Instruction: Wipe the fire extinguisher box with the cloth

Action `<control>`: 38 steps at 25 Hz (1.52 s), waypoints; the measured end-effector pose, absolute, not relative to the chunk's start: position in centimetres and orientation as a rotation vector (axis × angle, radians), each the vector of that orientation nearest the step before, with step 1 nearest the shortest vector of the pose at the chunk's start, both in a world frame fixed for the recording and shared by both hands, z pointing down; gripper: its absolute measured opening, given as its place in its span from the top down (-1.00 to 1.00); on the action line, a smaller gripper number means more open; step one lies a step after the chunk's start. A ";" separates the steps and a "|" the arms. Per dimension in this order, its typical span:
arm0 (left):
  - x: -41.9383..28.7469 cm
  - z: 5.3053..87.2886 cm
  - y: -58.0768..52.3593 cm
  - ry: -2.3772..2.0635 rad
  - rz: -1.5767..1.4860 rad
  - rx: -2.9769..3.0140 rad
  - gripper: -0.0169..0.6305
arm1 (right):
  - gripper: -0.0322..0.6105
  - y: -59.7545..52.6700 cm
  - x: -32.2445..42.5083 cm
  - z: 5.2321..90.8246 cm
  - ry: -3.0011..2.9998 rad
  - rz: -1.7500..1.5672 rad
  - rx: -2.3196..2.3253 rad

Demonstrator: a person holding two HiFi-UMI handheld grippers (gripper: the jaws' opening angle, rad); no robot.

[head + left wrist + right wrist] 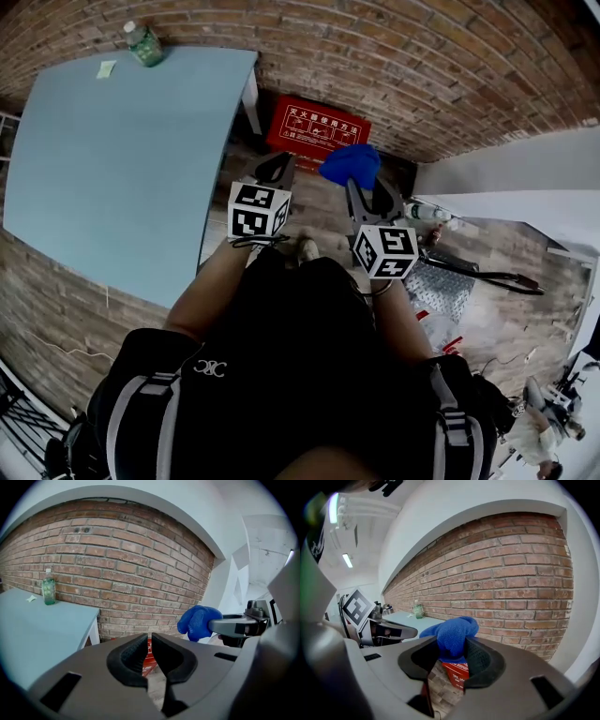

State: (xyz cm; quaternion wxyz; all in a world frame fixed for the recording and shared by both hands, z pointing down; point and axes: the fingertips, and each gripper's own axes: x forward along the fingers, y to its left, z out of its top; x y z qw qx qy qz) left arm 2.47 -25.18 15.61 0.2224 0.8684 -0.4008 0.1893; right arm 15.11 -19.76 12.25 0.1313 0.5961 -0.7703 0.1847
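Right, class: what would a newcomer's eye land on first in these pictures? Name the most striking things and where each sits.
The bright blue cloth stands out first, bunched and pinched in the right tool in front of the brick wall. Beyond it, the red fire extinguisher box sits low against that wall, beside the pale blue table.

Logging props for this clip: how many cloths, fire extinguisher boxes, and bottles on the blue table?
blue cloth: 1
red fire extinguisher box: 1
green bottle: 1
Total: 3
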 end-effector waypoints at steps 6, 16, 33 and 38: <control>4.7 19.8 -23.8 -1.171 0.544 2.326 0.84 | 0.39 -18.9 18.8 19.7 -2.221 0.698 1.640; 7.4 37.5 -22.6 -1.187 0.548 2.260 0.84 | 0.39 -20.9 22.2 37.9 -2.222 0.731 1.640; 3.8 58.8 -21.5 -1.229 0.162 2.436 0.91 | 0.39 -19.6 24.2 57.5 -2.299 0.320 2.063; 2.9 58.7 -20.1 -1.236 0.138 2.449 0.92 | 0.39 -18.8 25.3 56.2 -2.221 0.174 2.123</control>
